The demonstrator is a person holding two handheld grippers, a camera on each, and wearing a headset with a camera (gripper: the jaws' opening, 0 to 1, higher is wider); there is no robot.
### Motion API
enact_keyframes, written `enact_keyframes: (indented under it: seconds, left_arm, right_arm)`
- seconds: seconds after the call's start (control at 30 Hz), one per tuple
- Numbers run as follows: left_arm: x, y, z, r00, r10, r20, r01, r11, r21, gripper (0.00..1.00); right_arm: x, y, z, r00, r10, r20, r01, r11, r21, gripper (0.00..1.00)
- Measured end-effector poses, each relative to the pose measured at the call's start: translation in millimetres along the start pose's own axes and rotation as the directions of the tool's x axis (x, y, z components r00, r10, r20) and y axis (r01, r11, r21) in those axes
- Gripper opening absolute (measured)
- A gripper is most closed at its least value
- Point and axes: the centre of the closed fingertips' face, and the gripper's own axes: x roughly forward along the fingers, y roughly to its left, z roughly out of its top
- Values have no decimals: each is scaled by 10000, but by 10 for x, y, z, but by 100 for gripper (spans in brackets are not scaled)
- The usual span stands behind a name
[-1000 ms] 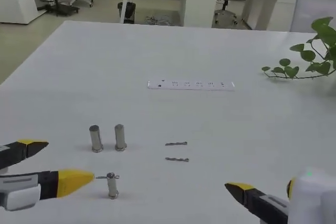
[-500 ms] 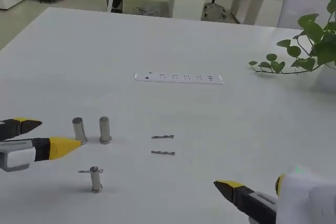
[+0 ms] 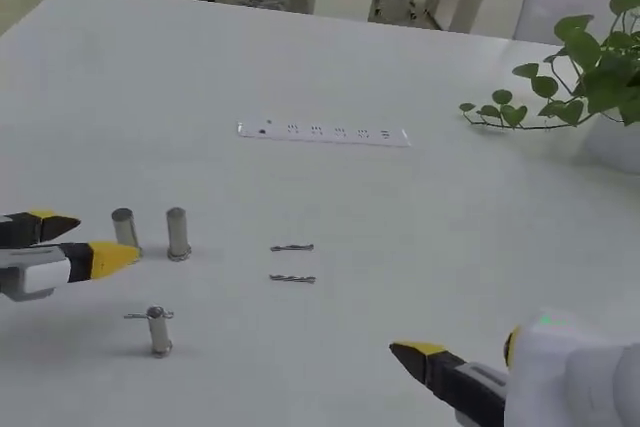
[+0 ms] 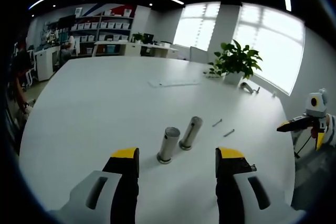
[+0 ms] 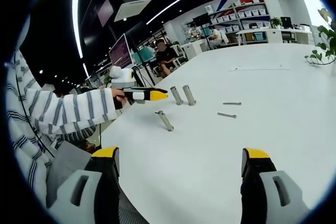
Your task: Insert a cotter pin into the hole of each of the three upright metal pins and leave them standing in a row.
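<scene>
Two bare metal pins (image 3: 123, 230) (image 3: 177, 233) stand side by side at the left. In front of them stands a third pin (image 3: 159, 332) with a cotter pin (image 3: 146, 315) through its top. Two loose cotter pins (image 3: 291, 247) (image 3: 291, 279) lie flat to the right. My left gripper (image 3: 98, 240) is open and empty, just left of the two bare pins (image 4: 169, 144) (image 4: 189, 132). My right gripper (image 3: 455, 349) is open and empty low at the right, far from the pins (image 5: 176, 95) (image 5: 188, 94) (image 5: 165, 120).
A white power strip (image 3: 322, 133) lies across the middle of the table. A potted plant (image 3: 590, 67) stands at the far right edge. Desks and chairs stand beyond the table's far edge. A person sits in the background of the right gripper view.
My left gripper has let go of the cotter pin, left it in the front pin, and drawn back up and left toward the two bare pins. The head camera has shifted.
</scene>
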Motion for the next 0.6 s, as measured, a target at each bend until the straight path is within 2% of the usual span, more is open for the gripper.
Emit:
enact_keyframes:
  seconds: [0.33, 0.47, 0.6]
  left_arm:
    - [165, 35, -55, 10000, 61, -62, -59, 9996, 281, 42]
    - [213, 88, -83, 9997, 213, -155, -207, 9991, 376, 36]
    - [238, 124, -113, 9991, 283, -305, -267, 9983, 524, 35]
  right_arm:
    - [23, 21, -48, 9999, 15, -139, -13, 9999, 155, 95]
    - [27, 21, -58, 9999, -21, -123, 24, 9996, 281, 94]
    - [33, 23, -92, 9997, 15, -244, -7, 9995, 323, 94]
